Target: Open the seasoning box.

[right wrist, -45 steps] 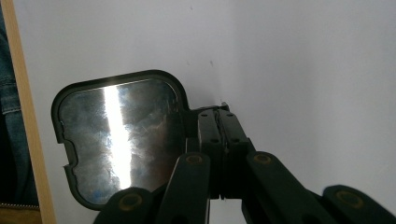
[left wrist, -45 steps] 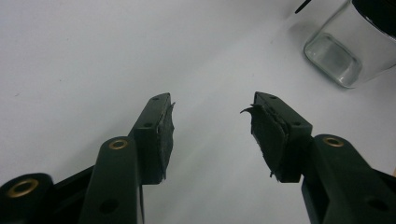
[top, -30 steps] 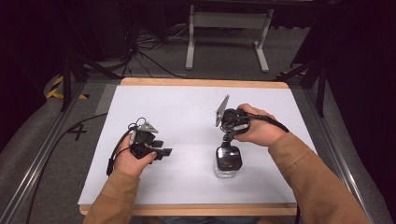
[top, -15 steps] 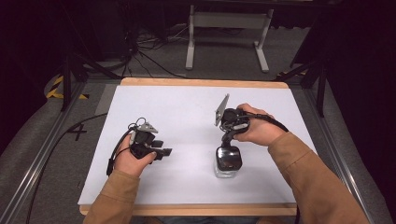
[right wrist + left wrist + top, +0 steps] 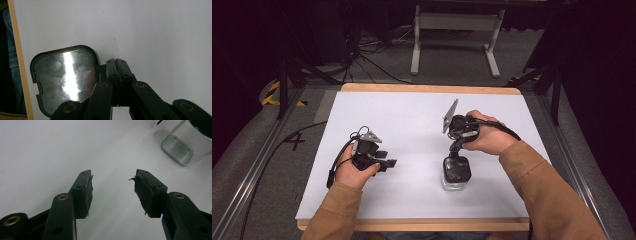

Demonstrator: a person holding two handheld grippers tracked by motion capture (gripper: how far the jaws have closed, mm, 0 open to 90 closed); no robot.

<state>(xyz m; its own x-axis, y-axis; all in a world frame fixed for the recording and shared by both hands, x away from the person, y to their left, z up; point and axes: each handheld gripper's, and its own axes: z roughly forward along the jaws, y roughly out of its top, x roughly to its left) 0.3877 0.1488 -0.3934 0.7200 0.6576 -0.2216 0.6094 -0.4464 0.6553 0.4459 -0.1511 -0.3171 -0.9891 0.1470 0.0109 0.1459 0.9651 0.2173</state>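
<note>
High view: both grippers [image 5: 384, 162] and jar [image 5: 456, 174] unmoved

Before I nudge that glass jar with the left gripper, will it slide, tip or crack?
The jar looks like clear, thick-based glass, so probably heavy for its size and hard, yet breakable if knocked over. Its squarish base sits flat on the smooth white table, so a low push should slide it rather than roll it. The right gripper at its dark lid may resist.

Tan long sleeves [image 5: 539, 182], black grippers with brass-ringed screw holes, frayed black pads [image 5: 88, 192] (grey three-cornered plates on top)
</note>
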